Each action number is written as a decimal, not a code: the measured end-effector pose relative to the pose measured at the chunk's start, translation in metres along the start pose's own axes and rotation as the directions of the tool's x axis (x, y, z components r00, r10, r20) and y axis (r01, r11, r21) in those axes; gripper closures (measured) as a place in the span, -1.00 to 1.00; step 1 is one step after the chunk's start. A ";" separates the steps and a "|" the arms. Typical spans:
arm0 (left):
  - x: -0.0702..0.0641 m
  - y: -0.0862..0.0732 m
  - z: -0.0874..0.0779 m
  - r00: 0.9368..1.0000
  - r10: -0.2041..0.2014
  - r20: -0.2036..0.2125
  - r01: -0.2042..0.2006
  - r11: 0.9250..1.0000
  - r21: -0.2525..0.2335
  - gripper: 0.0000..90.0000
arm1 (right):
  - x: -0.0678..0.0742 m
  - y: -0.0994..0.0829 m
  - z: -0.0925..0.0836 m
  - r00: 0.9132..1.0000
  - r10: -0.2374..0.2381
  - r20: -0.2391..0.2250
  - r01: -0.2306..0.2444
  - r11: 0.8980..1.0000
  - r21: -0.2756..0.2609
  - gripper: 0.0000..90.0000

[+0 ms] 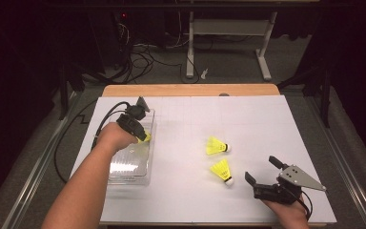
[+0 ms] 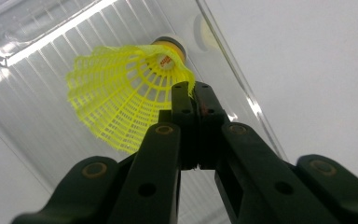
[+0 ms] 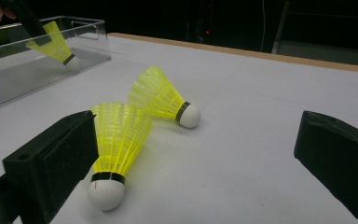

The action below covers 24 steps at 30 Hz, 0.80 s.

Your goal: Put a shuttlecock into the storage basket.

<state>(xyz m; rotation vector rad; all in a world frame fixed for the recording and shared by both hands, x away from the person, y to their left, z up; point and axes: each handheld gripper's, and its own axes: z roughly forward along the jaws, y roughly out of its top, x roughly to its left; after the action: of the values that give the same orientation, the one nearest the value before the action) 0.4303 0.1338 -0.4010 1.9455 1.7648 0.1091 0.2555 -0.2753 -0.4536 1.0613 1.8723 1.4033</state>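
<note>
step: lower shuttlecock (image 2: 121,93) into clear box (image 1: 145,162) | left tongs (image 2: 189,88) pinching its skirt edge, release low, cork down | right tongs (image 3: 191,154) spread, waiting near two shuttlecocks on table (image 1: 267,124)

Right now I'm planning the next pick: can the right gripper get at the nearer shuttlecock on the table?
Probably yes. The right gripper stands open beside the nearer shuttlecock, which lies on the white table with nothing between them; the other shuttlecock lies apart, farther back.
</note>
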 end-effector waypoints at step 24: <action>-0.001 -0.002 -0.007 0.998 -0.064 -0.010 0.064 0.998 -0.006 0.50 | 0.000 0.000 0.000 1.000 -0.006 0.001 0.006 1.000 0.002 -1.00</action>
<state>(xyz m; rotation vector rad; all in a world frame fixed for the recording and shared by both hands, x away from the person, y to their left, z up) 0.4253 0.1348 -0.3955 1.8857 1.8296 0.1019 0.2555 -0.2748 -0.4536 1.0568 1.8749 1.3975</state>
